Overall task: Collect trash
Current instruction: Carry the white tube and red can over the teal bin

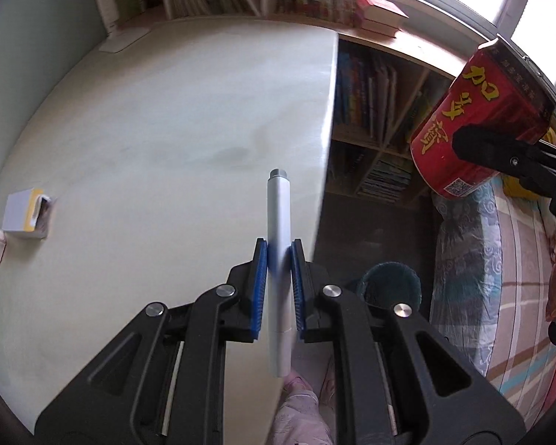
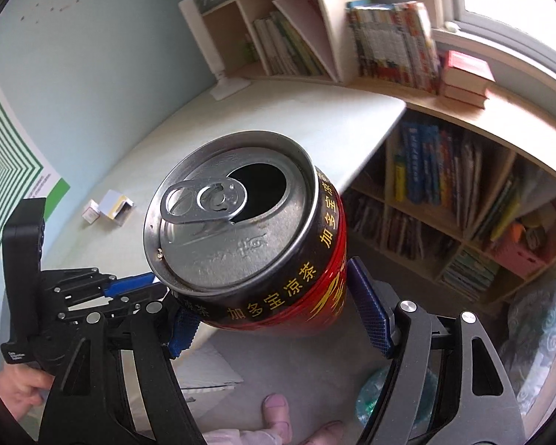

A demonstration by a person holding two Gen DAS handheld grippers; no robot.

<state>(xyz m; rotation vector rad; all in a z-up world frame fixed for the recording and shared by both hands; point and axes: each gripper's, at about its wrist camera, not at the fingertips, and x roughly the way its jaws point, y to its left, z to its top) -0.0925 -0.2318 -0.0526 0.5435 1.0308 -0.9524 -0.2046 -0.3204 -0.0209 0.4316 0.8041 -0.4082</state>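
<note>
Red can with black band, yellow characters; silver-grey tube; blue-padded black tongs; green-striped poster.

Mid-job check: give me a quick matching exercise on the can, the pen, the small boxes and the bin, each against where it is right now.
Things:
1. can
2. pen
3. boxes
4. bin

Places:
A. lying on the desk
B. clamped in the left gripper
C. on the floor beside the desk
D. clamped in the right gripper

Pairs: 1-D, 2-B, 3-A, 4-C
</note>
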